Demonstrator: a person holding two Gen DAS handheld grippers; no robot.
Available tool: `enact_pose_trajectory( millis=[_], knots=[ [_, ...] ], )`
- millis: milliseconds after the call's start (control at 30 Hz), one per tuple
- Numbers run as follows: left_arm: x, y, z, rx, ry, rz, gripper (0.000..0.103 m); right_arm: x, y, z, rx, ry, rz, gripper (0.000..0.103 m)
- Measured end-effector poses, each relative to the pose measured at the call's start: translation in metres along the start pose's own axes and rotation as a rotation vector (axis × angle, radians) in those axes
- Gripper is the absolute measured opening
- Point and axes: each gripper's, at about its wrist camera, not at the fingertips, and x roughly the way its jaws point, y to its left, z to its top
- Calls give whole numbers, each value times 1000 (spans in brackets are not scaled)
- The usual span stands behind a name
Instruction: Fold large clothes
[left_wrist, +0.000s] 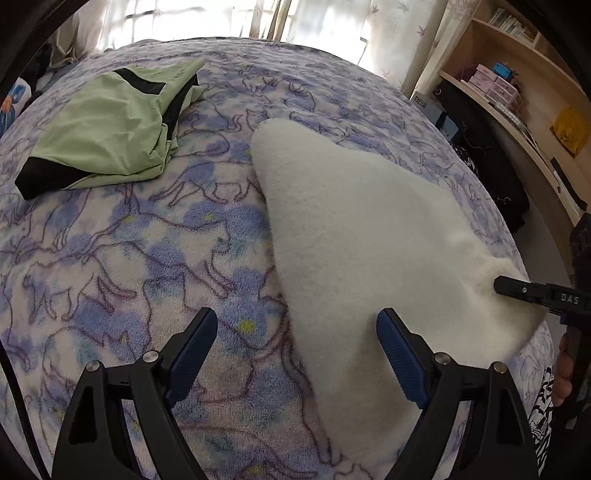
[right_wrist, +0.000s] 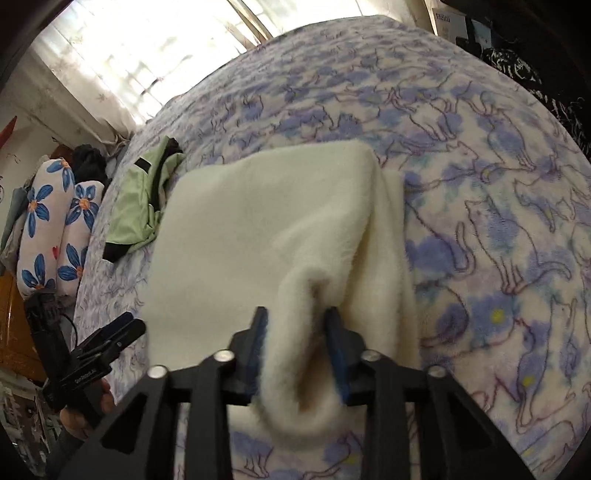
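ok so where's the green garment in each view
Left wrist: the green garment lies upper left on the bedspread, apart from the white fleece.
Right wrist: it lies left of centre, its edge hidden behind the fleece's left side.
Shared landmark: the fleece, pinched by the right gripper.

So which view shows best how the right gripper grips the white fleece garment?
The right wrist view: the right gripper has both pads pressed on a bunched fold of the white fleece garment. The left wrist view shows only one finger tip meeting the garment's edge, so the pinch itself is hidden.
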Motion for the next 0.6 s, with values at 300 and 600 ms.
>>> enact_pose_trajectory(
  millis=[300, 600],
  knots=[
    [4, -28, 13, 63, -30, -47, 87, -34, -33, -45, -52, -200, 40, 7],
    [33, -55, -8, 111, 11, -29, 89, -5, -43, -77, -89, -186, -99, 8]
  ],
)
